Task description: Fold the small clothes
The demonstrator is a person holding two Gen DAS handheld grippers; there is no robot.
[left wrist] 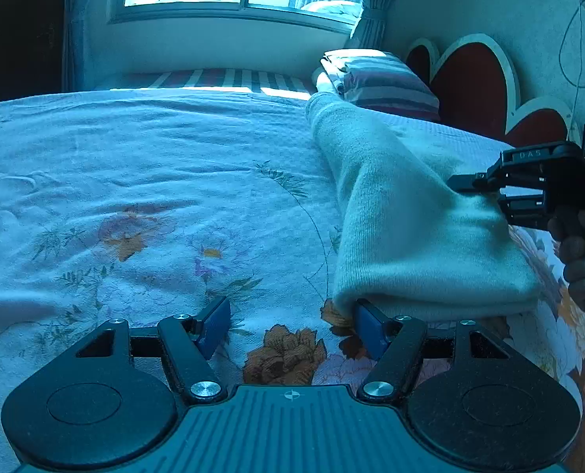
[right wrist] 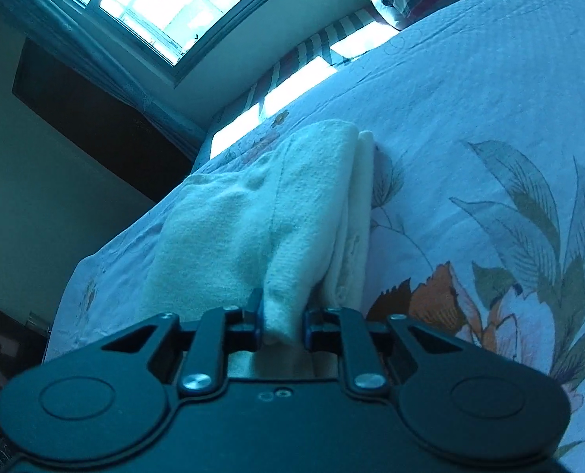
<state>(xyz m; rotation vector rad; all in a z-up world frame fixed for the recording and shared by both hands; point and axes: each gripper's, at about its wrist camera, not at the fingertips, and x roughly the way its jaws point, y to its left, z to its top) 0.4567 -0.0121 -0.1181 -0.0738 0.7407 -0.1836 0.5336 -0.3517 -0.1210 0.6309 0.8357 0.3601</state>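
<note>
Your right gripper [right wrist: 282, 321] is clamped on a pinch of the cream garment [right wrist: 260, 228], the cloth bunched between its blue pads [right wrist: 257, 315] and rising from there in a soft ridge. From that gripper the garment runs straight ahead along the line of the fingers, away over the flowered bedspread [right wrist: 469, 126], with a folded edge lying along its right side. Your left gripper [left wrist: 290, 325] stands wide and holds nothing; its right pad [left wrist: 367, 327] sits just beside the near corner of the same garment [left wrist: 402, 213], which lies ahead and to the right of it, not between its fingers. Seen from the left, the long axis of the piece reaches from that near corner up toward the striped pillow [left wrist: 387, 79] at the head of the bed, and the right gripper [left wrist: 473, 185] grips it partway along its far side. So the near end is the left hand's business: it is much the closer of the two, and judging by the lie of things it needs only a small shift to the right to bring that corner between its pads.
</note>
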